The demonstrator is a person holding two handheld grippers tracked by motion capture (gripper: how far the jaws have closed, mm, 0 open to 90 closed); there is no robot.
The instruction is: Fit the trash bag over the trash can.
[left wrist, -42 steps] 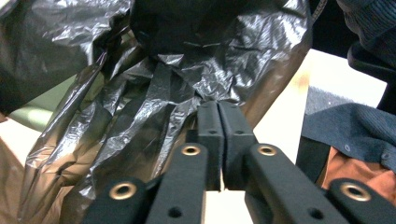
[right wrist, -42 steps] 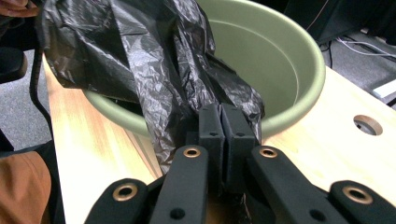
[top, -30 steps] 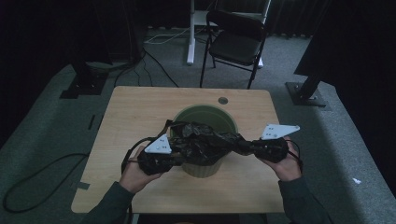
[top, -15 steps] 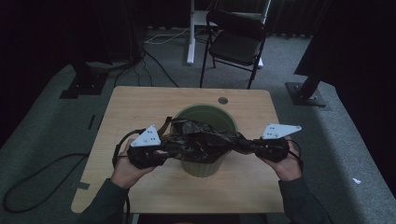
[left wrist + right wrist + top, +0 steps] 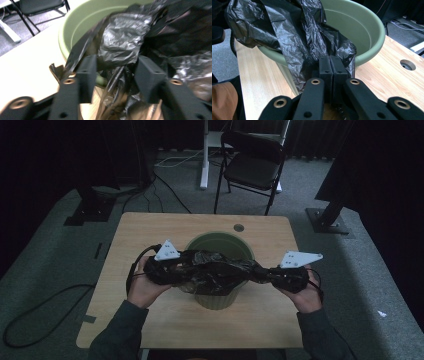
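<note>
The right hand-held gripper (image 5: 329, 62) has its jaws pressed together, pinching a fold of the black plastic bag (image 5: 294, 32) at the near right edge of the green bin (image 5: 372, 47). The left hand-held gripper (image 5: 113, 72) has its jaws spread; they have just been opening, and crumpled bag film hangs between them, though the pads do not press on it. In the high view the left hand-held gripper (image 5: 172, 267) sits at the bin's left side and the right hand-held gripper (image 5: 280, 276) at its right, each held by one of the person's hands, with the bag (image 5: 215, 272) stretched between them across the near half of the bin's mouth. The bin (image 5: 220, 245) stands upright near the middle of the wooden worktop (image 5: 150, 235). Part of the bag drapes over the bin's near rim and down its outer wall. A cable hole (image 5: 239, 227) lies in the worktop behind the bin. A black folding chair (image 5: 252, 167) stands on the floor beyond the worktop.
</note>
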